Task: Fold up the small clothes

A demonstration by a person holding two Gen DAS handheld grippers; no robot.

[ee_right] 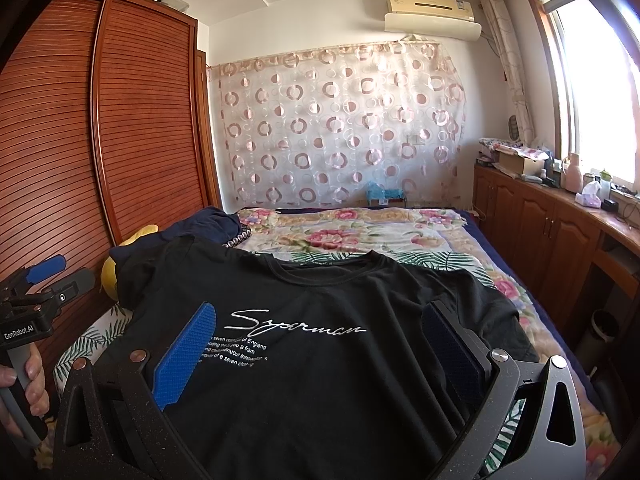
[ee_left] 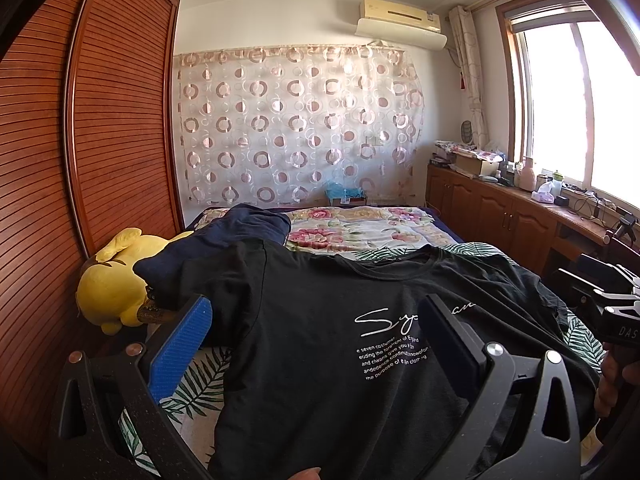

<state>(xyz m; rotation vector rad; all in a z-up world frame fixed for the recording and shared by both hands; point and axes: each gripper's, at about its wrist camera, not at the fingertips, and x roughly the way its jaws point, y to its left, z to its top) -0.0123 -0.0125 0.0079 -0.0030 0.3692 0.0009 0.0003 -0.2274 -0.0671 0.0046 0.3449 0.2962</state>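
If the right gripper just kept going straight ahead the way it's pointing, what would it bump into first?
Most likely the black T-shirt spread on the bed: the right gripper hangs open just above it, fingers aimed across its white lettering. How soon is hard to judge; depth is unclear.

On the black T-shirt [ee_right: 320, 320] before me, white script reads "Spxrmen", roughly; the letters are hard to make out. Smaller lines beneath include "of England" and "e seven clothing". My left gripper [ee_right: 60, 276] bears "GenRobot.AI". My right gripper [ee_left: 612, 300] shows "DAS".
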